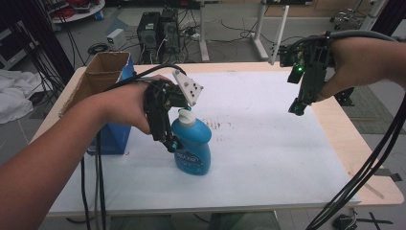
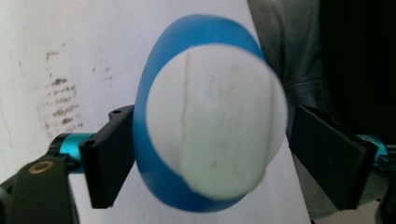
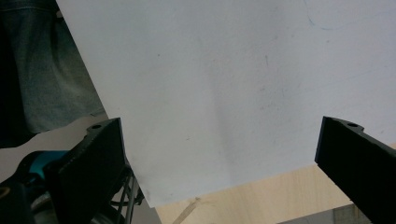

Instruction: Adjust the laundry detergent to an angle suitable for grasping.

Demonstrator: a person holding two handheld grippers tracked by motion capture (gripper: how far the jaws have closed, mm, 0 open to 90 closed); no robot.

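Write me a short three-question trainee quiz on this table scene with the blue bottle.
1. True or false: the blue plastic bottle with the white cap stands upright on the white table cover.
2. Which gripper has the bottle between its jaws: A) left gripper B) right gripper?
3. What stands at the table's left edge, beside the person's left forearm?

Key
1. True.
2. A; one jaw lies against the bottle, the other stands clear of it.
3. An open brown cardboard box with a blue side.
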